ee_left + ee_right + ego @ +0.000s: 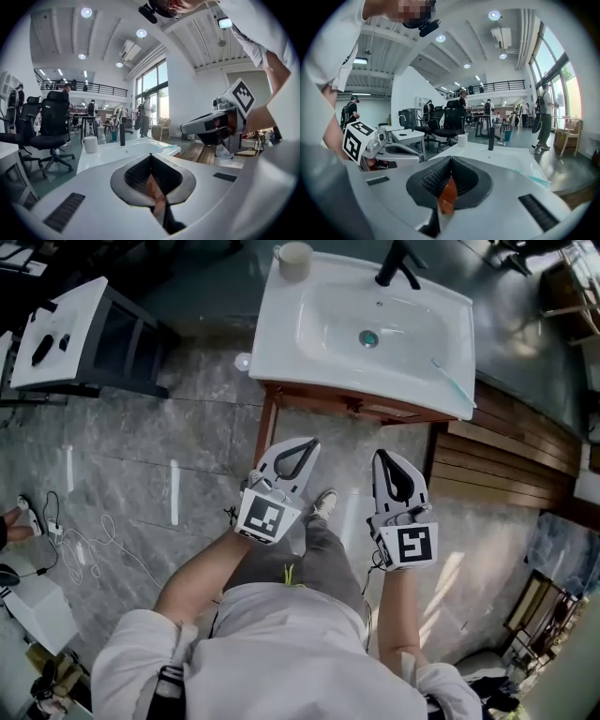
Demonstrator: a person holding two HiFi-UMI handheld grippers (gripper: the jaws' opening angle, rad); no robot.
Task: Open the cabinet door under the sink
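The white sink basin (309, 329) rests on a wooden cabinet (361, 410); only the cabinet's top edge shows under the basin, and its door is hidden from above. Both grippers hang side by side in front of the person, short of the sink and above the floor. My left gripper (300, 448) is shut with nothing in it, and so is my right gripper (388, 458). In the left gripper view the shut jaws (150, 156) point over the basin (126, 149). In the right gripper view the shut jaws (450, 159) point at the basin (506, 165) as well.
A white mug (294, 260) and a black faucet (398, 263) stand at the basin's back; a toothbrush (452, 382) lies on its right rim. A white side table (61, 334) is at left, cables (89, 549) lie on the floor, wooden planks (497, 465) at right.
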